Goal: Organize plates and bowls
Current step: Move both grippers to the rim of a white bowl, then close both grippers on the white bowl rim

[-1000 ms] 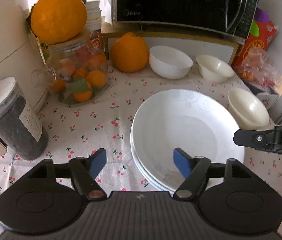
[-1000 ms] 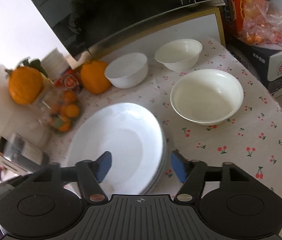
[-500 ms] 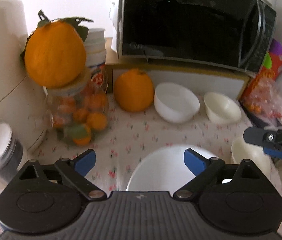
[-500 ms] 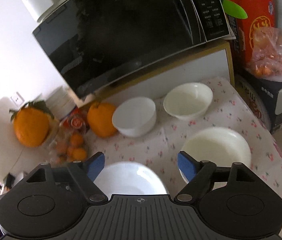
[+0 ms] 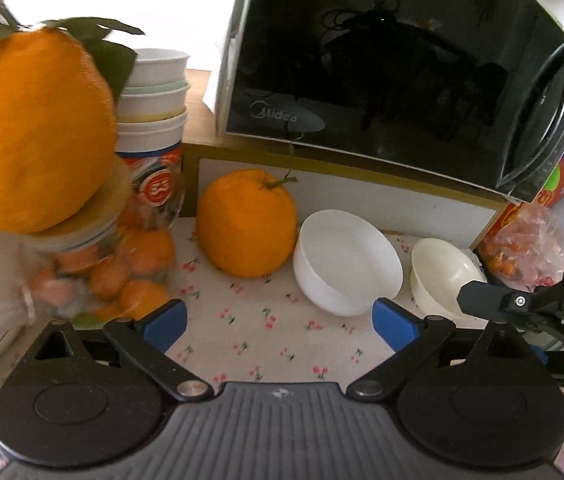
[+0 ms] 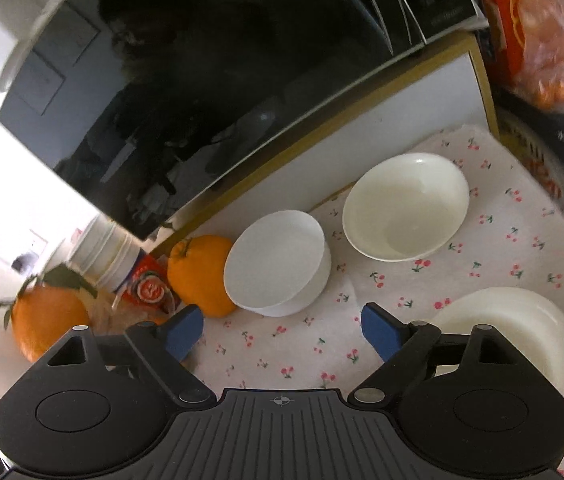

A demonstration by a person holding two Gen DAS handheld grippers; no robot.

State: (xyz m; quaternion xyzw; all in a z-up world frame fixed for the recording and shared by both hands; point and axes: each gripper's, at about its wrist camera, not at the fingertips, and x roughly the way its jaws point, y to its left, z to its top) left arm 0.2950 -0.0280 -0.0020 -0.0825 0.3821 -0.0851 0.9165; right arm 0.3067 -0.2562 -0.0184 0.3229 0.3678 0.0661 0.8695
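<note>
The straight-sided white ceramic bowl (image 6: 278,262) is being seen on the cherry-print table (image 6: 493,264), just beside a large orange fruit (image 6: 201,274), with a wider cream bowl (image 6: 405,206) near it under the black microwave (image 6: 210,92). The left gripper (image 5: 280,322) and right gripper (image 6: 282,330) have just been opening; their jaws are being held spread, with nothing between them. The glazed bowl is being judged rigid, slippery and breakable, best pinched across its rim

Three white bowls (image 6: 278,264) on cherry-print cloth (image 6: 521,248)
</note>
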